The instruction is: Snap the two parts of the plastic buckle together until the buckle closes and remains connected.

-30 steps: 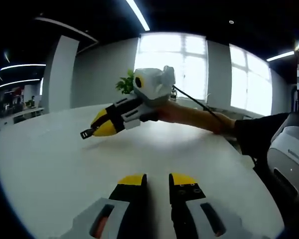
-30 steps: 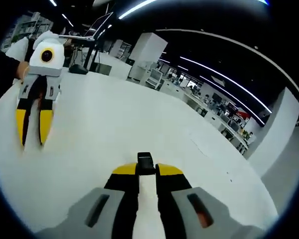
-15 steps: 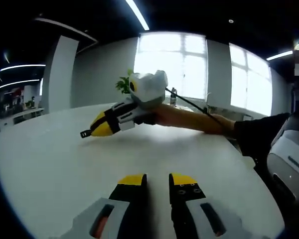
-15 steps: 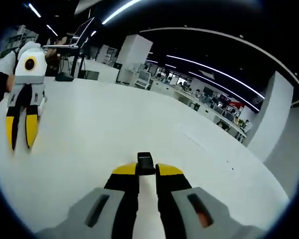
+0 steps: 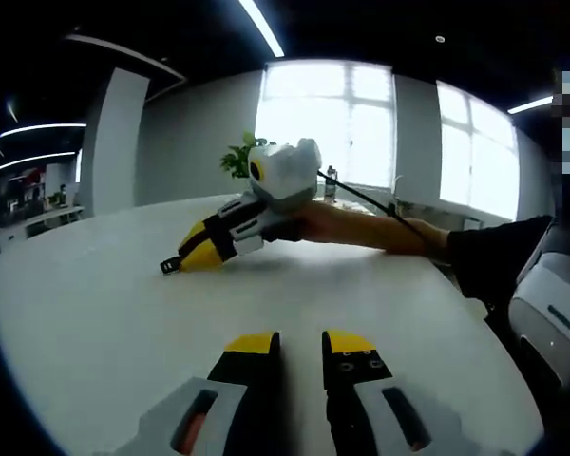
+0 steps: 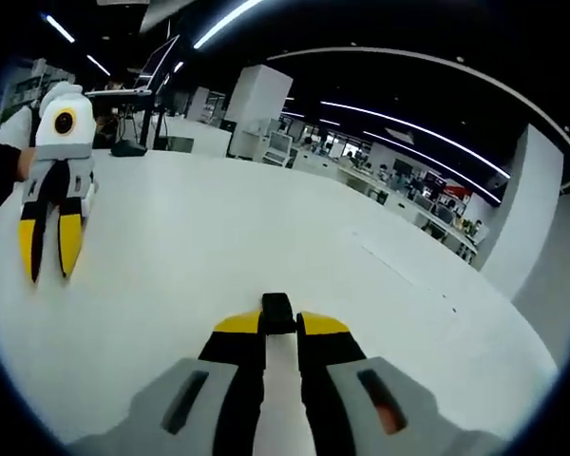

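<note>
Right gripper view has your right gripper (image 6: 278,326) pinching one black buckle part (image 6: 276,313) above the desk (image 6: 218,247) middle; your left gripper (image 6: 47,268) hangs near the desk's edge, jaws slightly apart and empty. Nothing is joined yet; the mate isn't visible

The table (image 6: 266,237) was plain white. Both the left gripper (image 5: 299,344) and the right gripper (image 6: 281,324) had yellow tips on black jaws and grey bodies. The buckle part (image 6: 276,311) at lower centre of the right gripper view was black.
</note>
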A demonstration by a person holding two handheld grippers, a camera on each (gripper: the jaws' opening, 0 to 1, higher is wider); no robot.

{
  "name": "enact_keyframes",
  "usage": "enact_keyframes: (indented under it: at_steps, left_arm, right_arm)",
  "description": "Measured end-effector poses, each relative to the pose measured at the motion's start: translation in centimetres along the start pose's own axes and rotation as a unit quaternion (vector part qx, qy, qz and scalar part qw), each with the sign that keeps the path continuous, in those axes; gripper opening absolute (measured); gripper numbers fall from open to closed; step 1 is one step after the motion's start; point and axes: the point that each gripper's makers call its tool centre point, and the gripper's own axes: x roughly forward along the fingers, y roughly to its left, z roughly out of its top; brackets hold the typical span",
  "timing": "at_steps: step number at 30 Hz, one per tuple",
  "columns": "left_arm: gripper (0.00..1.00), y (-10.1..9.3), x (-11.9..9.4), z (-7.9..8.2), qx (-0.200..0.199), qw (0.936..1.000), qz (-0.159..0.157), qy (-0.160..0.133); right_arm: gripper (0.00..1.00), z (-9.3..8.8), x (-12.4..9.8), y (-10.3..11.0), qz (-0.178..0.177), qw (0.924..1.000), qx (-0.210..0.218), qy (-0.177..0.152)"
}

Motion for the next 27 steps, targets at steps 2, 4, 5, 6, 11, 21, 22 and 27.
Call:
enact_keyframes:
  at_steps: [2, 4, 5, 6, 11, 21, 22, 27]
  left_arm:
    - [0.17, -0.03, 0.00, -0.06, 0.001, 1.0000, 0.000, 0.001]
    - [0.17, -0.07, 0.00, -0.10, 0.002, 1.0000, 0.000, 0.001]
    - [0.17, -0.09, 0.00, -0.12, 0.002, 1.0000, 0.000, 0.001]
    - [0.17, -0.08, -0.01, -0.14, 0.002, 1.0000, 0.000, 0.001]
    - [0.17, -0.11, -0.02, -0.21, 0.002, 1.0000, 0.000, 0.002]
    - [0.17, -0.14, -0.05, -0.24, 0.003, 1.0000, 0.000, 0.003]
    - [0.17, -0.12, -0.05, -0.23, 0.003, 1.0000, 0.001, 0.003]
    - [0.17, -0.10, -0.05, -0.21, 0.004, 1.0000, 0.000, 0.003]
  right_arm:
    - [0.12, -0.06, -0.01, -0.06, -0.001, 1.0000, 0.001, 0.001]
    - [0.12, -0.12, -0.02, -0.11, -0.001, 1.0000, 0.000, 0.002]
    - [0.12, -0.12, -0.03, -0.12, -0.002, 1.0000, 0.000, 0.002]
    - [0.12, -0.11, -0.04, -0.13, -0.002, 1.0000, 0.001, 0.002]
    - [0.12, -0.28, -0.02, 0.06, 0.002, 1.0000, 0.004, 0.004]
    - [0.12, -0.42, -0.08, -0.14, -0.002, 0.9999, 0.005, 0.009]
    - [0.12, -0.42, -0.09, -0.14, -0.002, 0.9999, 0.005, 0.009]
    - [0.12, -0.44, -0.14, -0.10, -0.003, 0.9999, 0.005, 0.010]
